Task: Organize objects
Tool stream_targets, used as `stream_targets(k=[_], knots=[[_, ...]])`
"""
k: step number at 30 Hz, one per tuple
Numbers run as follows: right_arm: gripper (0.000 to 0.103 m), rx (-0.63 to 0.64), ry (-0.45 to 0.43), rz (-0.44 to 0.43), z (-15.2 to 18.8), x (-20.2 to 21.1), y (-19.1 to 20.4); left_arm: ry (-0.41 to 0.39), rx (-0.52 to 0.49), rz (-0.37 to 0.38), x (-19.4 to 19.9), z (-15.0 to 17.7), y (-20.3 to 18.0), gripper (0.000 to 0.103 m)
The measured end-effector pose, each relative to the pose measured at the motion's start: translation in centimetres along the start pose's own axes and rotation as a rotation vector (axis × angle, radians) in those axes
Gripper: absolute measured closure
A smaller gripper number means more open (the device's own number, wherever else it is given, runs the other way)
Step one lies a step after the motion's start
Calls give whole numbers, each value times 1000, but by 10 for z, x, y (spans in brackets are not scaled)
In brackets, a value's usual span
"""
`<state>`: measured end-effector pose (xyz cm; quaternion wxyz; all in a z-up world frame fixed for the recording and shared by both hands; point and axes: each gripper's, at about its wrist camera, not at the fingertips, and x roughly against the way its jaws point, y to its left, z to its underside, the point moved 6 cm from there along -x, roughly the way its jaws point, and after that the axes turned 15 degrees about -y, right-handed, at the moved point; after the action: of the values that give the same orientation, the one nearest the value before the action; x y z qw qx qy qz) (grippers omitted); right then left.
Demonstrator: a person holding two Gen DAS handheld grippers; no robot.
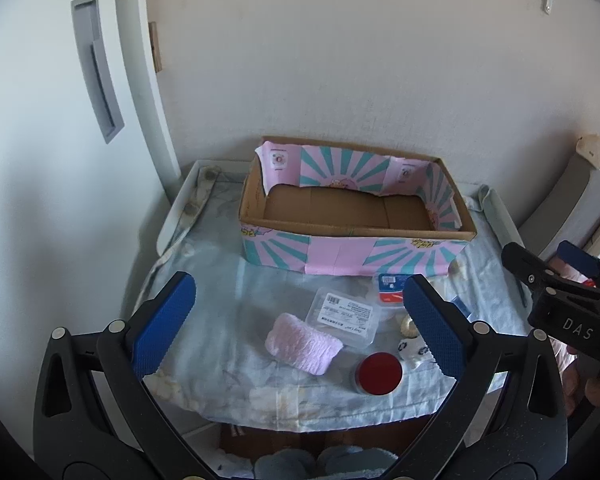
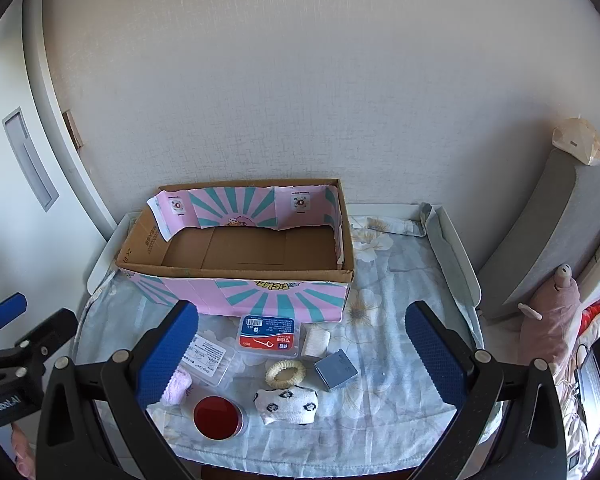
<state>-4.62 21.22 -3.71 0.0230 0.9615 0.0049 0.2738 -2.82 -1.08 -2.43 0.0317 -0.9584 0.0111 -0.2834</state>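
An empty cardboard box (image 1: 352, 236) (image 2: 236, 276) with pink and teal wrapping stands at the back of the cloth-covered table. In front of it lie a pink rolled cloth (image 1: 303, 343) (image 2: 177, 387), a clear plastic case (image 1: 343, 316) (image 2: 212, 356), a red-lidded round tin (image 1: 379, 373) (image 2: 218, 417), a red and blue floss box (image 2: 269, 335) (image 1: 391, 288), a cream hair tie (image 2: 285, 373), a spotted sock roll (image 2: 287, 400), a grey cube (image 2: 336, 369) and a small white pad (image 2: 317, 342). My left gripper (image 1: 298, 322) and right gripper (image 2: 302, 352) both hover open above these items, holding nothing.
The table carries a pale floral cloth (image 2: 384, 312) and has white raised side rails (image 2: 456, 256). A white door with a recessed handle (image 1: 96, 68) is at the left. A grey cushion (image 2: 552, 232), a pink plush toy (image 2: 548, 320) and bedding lie to the right.
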Motion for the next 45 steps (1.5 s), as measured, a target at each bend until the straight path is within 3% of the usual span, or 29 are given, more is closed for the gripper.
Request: stream_targets(k=[45], knots=[[0, 31, -31, -3, 0, 18, 6, -28, -6, -3, 14, 1, 1, 0]])
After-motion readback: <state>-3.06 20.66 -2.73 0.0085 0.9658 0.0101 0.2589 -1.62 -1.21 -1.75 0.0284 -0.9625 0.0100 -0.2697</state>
